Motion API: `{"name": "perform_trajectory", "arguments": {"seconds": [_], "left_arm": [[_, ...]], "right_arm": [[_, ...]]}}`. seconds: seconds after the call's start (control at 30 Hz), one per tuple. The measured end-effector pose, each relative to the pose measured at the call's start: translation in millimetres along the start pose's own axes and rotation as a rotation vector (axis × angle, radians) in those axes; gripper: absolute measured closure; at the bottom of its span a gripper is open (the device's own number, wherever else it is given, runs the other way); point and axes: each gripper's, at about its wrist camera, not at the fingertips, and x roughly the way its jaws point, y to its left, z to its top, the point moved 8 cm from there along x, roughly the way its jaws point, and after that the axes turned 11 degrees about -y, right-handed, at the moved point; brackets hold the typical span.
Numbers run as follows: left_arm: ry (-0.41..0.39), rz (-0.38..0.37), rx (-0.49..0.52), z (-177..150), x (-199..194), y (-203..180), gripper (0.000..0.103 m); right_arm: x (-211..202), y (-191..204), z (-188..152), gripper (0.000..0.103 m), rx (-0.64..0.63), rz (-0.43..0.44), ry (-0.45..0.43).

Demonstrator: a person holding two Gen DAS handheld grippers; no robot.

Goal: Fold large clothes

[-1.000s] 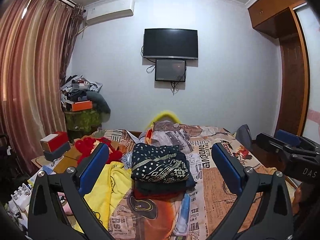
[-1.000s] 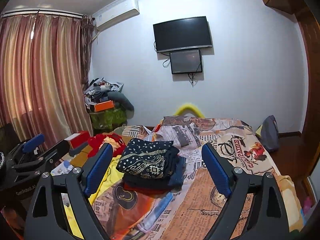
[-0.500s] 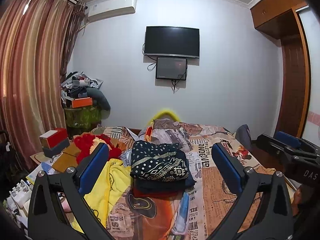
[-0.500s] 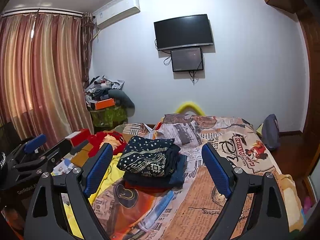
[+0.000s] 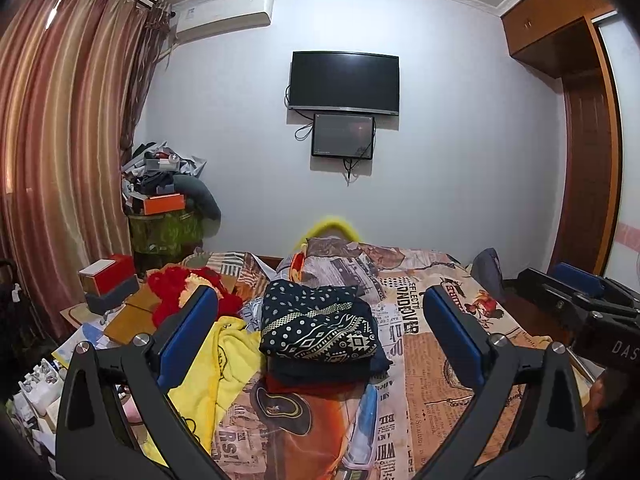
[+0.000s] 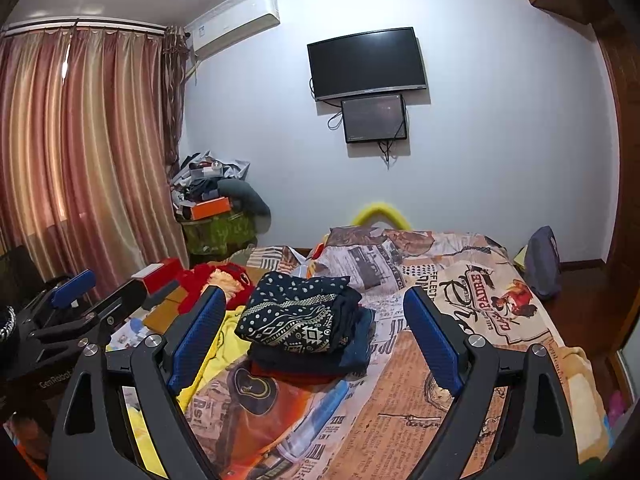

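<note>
Left tool (image 5: 320, 336): blue-padded fingers spread wide, nothing between the pads; held above the near end of the bed, lower centre of the left wrist view. It also shows at the left edge of the right wrist view.

Right tool (image 6: 314, 336): fingers spread wide, pinching nothing; lower centre of its own view, also above the bed's near end. Part of it shows at the right edge of the left wrist view.

Stack of folded clothes (image 5: 320, 332): centre of both views, lying on the bed. Top piece dark navy with white dots and a geometric band; beneath it darker folded pieces, with a red one at the bottom. In each view it appears in the gap between the fingers, farther off and apart from them.

Yellow garment (image 5: 224, 364): unfolded and crumpled, just left of the stack, partly behind the left finger in both views.

Red fluffy item (image 5: 180, 288): left of centre, beyond the yellow garment.

Bed (image 5: 436, 360): covered with a newspaper-print sheet in orange and cream, filling the lower half of both views.

Wall television (image 5: 344, 82): upper centre, with a smaller screen (image 5: 343, 136) mounted directly below.

Curtains (image 5: 60, 140): striped, left side.

Air conditioner (image 5: 224, 12): upper left, on the wall.

Wardrobe (image 5: 576, 120): wooden, right edge.
</note>
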Motion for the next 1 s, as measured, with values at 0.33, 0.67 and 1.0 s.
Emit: {"name": "perform_trajectory", "arguments": {"seconds": [0.33,0.67,1.0], "left_arm": [[0.001,-0.033,0.003,0,1,-6,0.000],[-0.007,-0.039,0.010,3,-1,-11,0.000],[0.011,-0.039,0.010,1,-1,-11,0.000]], "right_arm": [[-2,-4,0,0.014,0.006,-0.004,0.001],[-3,-6,2,0.014,0.019,-0.010,-0.010],[-5,-9,1,0.014,0.027,-0.015,-0.014]]}}
